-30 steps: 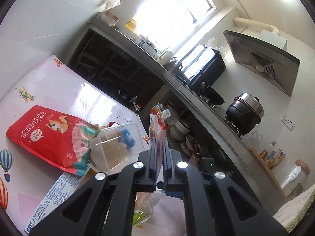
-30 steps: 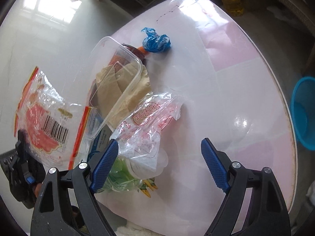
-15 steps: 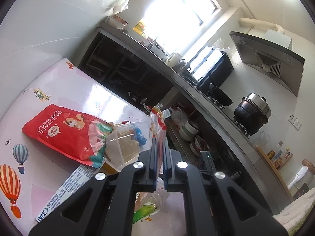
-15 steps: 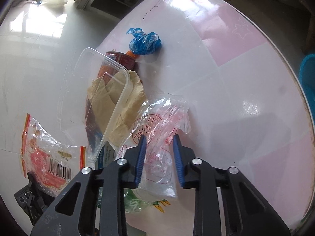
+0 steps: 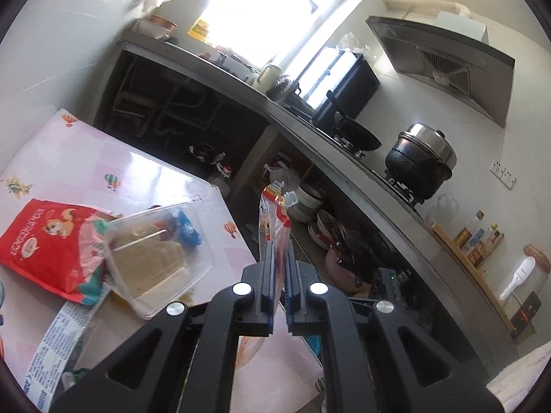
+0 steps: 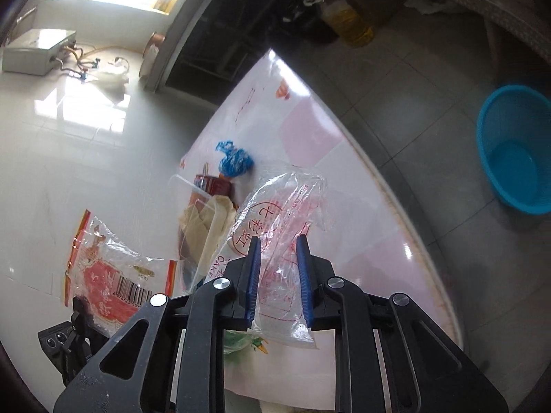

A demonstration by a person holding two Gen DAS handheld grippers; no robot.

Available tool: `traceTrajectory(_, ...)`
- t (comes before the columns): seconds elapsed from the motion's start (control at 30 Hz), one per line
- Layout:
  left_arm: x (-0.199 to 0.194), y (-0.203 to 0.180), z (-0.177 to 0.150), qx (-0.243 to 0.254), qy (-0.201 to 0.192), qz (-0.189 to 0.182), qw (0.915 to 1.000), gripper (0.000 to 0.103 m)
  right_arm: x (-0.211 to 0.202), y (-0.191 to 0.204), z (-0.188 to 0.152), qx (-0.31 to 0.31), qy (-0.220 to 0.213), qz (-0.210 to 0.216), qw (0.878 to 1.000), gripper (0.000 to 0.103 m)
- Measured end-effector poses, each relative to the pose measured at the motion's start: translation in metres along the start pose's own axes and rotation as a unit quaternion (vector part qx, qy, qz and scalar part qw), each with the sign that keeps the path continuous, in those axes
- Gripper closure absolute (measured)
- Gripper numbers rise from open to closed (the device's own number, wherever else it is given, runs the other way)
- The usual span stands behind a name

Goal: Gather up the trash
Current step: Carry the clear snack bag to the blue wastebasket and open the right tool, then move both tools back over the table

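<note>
Clear plastic tub (image 5: pixel 151 258): lies tilted on the pink counter (image 5: pixel 144 168), brown paper (image 5: pixel 148 261) showing through its wall; a red snack bag (image 5: pixel 44 241) lies against its left side; a knotted blue bag (image 6: pixel 235 162) sits just beyond it; dark red item (image 6: pixel 211 184) under the tub, too hidden to identify.
Blue basket (image 6: pixel 515 148): on the floor beside the counter, nothing visible inside.
Left gripper (image 5: pixel 279 272): fingers nearly together, pinching a thin red-and-clear wrapper (image 5: pixel 273 216) that stands upright above the counter edge; in the right wrist view the same wrapper (image 6: pixel 110 275) shows a barcode, with that gripper's body cut off at the lower left.
Right gripper (image 6: pixel 278 275): raised over the counter, fingers narrowed on a clear cake bag with red print (image 6: pixel 275 237); bag lifted off the pile, lower end hanging loose; green packaging (image 6: pixel 237 340) beneath, mostly covered.
White printed wrapper (image 5: pixel 58 340): half under the tub, text unreadable.
</note>
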State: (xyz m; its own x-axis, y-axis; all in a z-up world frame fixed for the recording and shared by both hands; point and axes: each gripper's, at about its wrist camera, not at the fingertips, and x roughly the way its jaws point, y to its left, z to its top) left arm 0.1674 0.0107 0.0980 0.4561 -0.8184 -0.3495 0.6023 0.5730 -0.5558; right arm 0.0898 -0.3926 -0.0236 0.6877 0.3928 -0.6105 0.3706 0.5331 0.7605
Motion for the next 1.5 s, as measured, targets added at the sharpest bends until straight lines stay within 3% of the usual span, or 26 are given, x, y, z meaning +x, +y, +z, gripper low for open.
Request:
traceTrajectory(0.13, 0.066, -0.039, 0.001, 0.020, 0.064, -0.016, 0.9976, 0.099, -0.054, -0.040, 0.001, 0.021, -0.076, -0.051, 0.996, 0.084)
traceTrajectory(0.3, 0.165, -0.096, -0.009, 0.048, 0.148, -0.043, 0.9869, 0.099, -0.092, -0.098, -0.005, 0.056, -0.142, -0.159, 0.975, 0.084)
traceTrajectory(0.5, 0.303, -0.155, -0.057, 0.093, 0.270, -0.029, 0.9579, 0.099, -0.090, -0.165, 0.004, 0.106, -0.148, -0.238, 0.954, 0.084)
traceTrajectory(0.6, 0.371, -0.166, -0.095, 0.095, 0.335, -0.011, 0.9375, 0.099, -0.083, -0.198, 0.015, 0.112, -0.143, -0.265, 0.947, 0.083)
traceTrajectory(0.8, 0.468, -0.165, -0.151, 0.093, 0.400, 0.020, 0.9117, 0.098, -0.060, -0.241, 0.037, 0.115, -0.151, -0.306, 0.933, 0.082)
traceTrajectory(0.87, 0.493, -0.159, -0.167, 0.085, 0.426, 0.035, 0.9002, 0.089, -0.050, -0.250, 0.050, 0.104, -0.155, -0.325, 0.927, 0.076)
traceTrajectory(0.9, 0.503, -0.154, -0.174, 0.082, 0.437, 0.048, 0.8945, 0.072, -0.042, -0.257, 0.056, 0.095, -0.146, -0.333, 0.927, 0.070)
traceTrajectory(0.93, 0.509, -0.150, -0.179, 0.080, 0.442, 0.059, 0.8914, 0.063, -0.036, -0.260, 0.059, 0.090, -0.139, -0.338, 0.926, 0.055)
traceTrajectory(0.97, 0.513, -0.145, -0.182, 0.076, 0.443, 0.065, 0.8907, 0.059, -0.032, -0.265, 0.061, 0.089, -0.135, -0.342, 0.926, 0.048)
traceTrajectory(1.1, 0.510, -0.129, -0.180, 0.047, 0.450, 0.058, 0.8900, 0.059, -0.032, -0.269, 0.055, 0.095, -0.133, -0.346, 0.924, 0.048)
traceTrajectory(1.3, 0.478, -0.137, -0.147, 0.084, 0.406, 0.049, 0.9087, 0.058, -0.047, -0.254, 0.030, 0.069, -0.141, -0.348, 0.924, 0.044)
traceTrajectory(1.5, 0.413, -0.150, -0.109, 0.106, 0.354, 0.021, 0.9289, 0.055, -0.060, -0.219, 0.013, 0.022, -0.150, -0.350, 0.924, 0.035)
